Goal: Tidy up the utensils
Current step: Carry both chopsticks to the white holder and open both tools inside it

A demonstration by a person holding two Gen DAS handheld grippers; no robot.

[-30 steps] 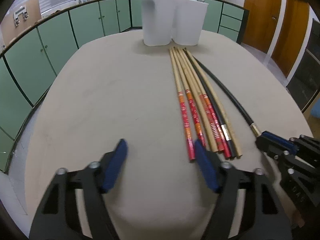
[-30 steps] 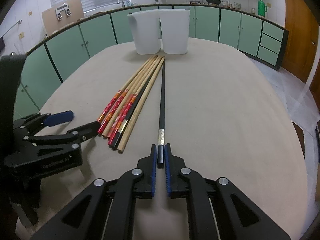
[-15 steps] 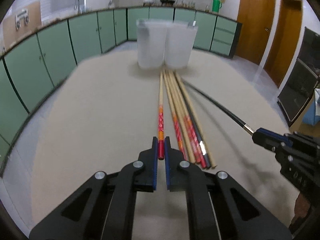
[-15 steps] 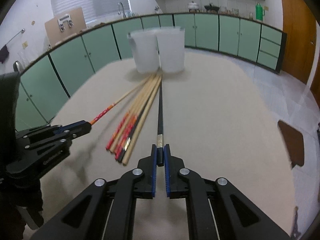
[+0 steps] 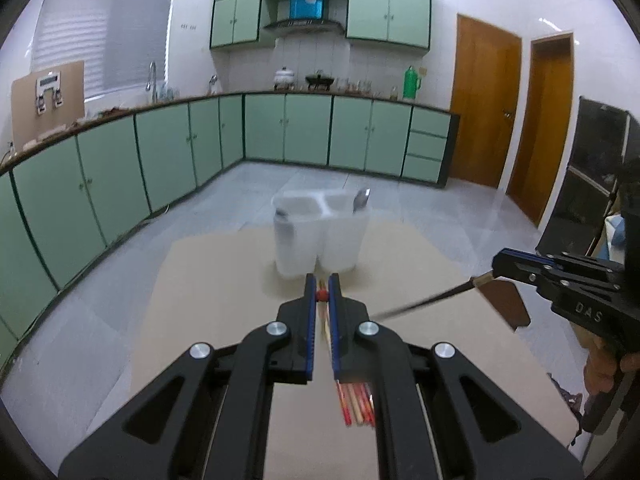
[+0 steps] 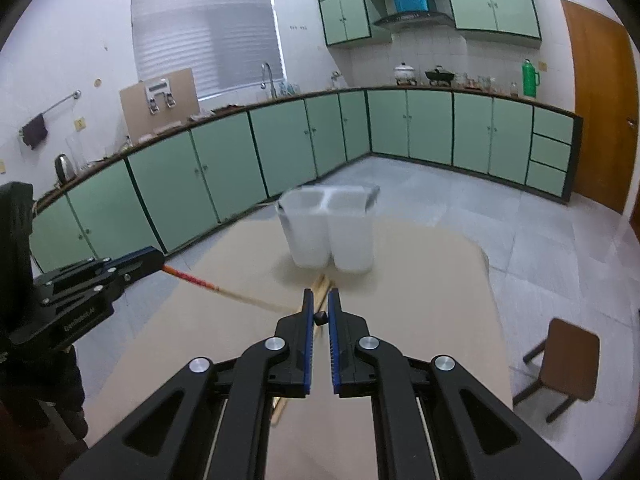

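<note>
Green cabinets, wooden doors, wooden stool, green thermos

Green cabinets, grey tiled floor, wooden doors, shuttered window.

Left gripper clamped on red chopstick. Right gripper gripping black chopstick. Beyond, white holder on table.

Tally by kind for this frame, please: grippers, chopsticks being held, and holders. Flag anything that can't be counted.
Grippers: 2, the left gripper and right gripper.
Held chopsticks: 2, the red chopstick and black chopstick.
Holder: 1.
Loose chopsticks: partly hidden, not counted.
Total: 5.
</note>
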